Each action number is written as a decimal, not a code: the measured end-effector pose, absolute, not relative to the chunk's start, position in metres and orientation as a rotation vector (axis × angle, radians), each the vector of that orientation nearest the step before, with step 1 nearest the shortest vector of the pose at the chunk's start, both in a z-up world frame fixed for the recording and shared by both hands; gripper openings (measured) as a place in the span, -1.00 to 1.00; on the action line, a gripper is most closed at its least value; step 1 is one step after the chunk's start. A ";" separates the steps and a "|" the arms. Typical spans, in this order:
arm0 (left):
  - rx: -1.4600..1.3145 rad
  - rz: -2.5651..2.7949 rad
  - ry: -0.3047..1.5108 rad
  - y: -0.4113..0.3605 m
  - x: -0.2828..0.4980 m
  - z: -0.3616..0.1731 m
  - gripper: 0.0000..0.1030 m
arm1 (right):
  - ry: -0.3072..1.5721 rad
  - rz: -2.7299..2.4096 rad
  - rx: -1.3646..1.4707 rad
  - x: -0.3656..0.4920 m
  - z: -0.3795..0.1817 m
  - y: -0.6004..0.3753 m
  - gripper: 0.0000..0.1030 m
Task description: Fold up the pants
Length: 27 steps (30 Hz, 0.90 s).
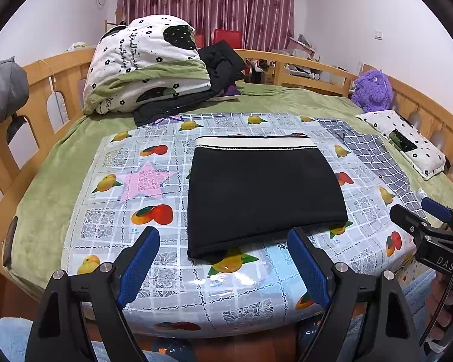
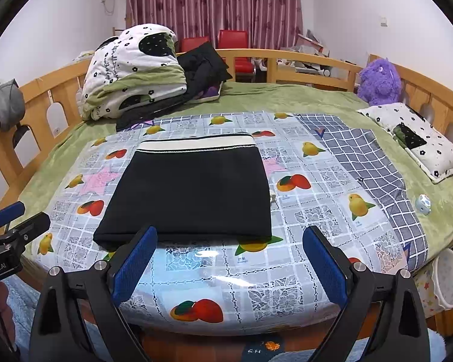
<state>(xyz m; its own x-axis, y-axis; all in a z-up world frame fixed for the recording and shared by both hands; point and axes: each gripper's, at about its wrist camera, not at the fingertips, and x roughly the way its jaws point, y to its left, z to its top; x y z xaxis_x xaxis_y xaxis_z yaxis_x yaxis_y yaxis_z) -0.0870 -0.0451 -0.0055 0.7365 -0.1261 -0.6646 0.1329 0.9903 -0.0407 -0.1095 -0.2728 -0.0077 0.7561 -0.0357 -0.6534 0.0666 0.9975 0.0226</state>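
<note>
Left wrist view showed the black pants point(image 1: 265, 196) folded into a neat rectangle on the fruit-printed tablecloth point(image 1: 154, 274) that covered the near part of the bed, with their white waistband point(image 1: 253, 142) at the far edge. The left gripper point(image 1: 223, 236) hung just short of the pants' near fold, its blue-padded fingers point(image 1: 139, 265) spread wide and holding nothing. At the right edge of that view the right gripper point(image 1: 419, 211) appeared from the side, off to the side of the cloth. Right wrist view showed the right gripper point(image 2: 229, 235) spread apart as well, empty, near the pants point(image 2: 190, 193) and slightly to their right. Behind the tablecloth lay a green blanket point(image 2: 287, 96), a rolled quilt point(image 2: 136, 72), a purple plush toy point(image 2: 377, 81) and a flowered pillow point(image 2: 416, 138), all inside the wooden bed rail point(image 2: 311, 60).
</note>
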 end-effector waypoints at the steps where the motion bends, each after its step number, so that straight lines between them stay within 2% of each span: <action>1: 0.008 -0.142 0.729 -0.045 -0.087 -0.005 0.67 | 0.711 -0.057 0.043 -0.110 -0.008 -0.272 0.86; 27: 0.010 -0.143 0.733 -0.049 -0.086 -0.003 0.67 | 0.694 -0.070 0.072 -0.115 -0.004 -0.276 0.86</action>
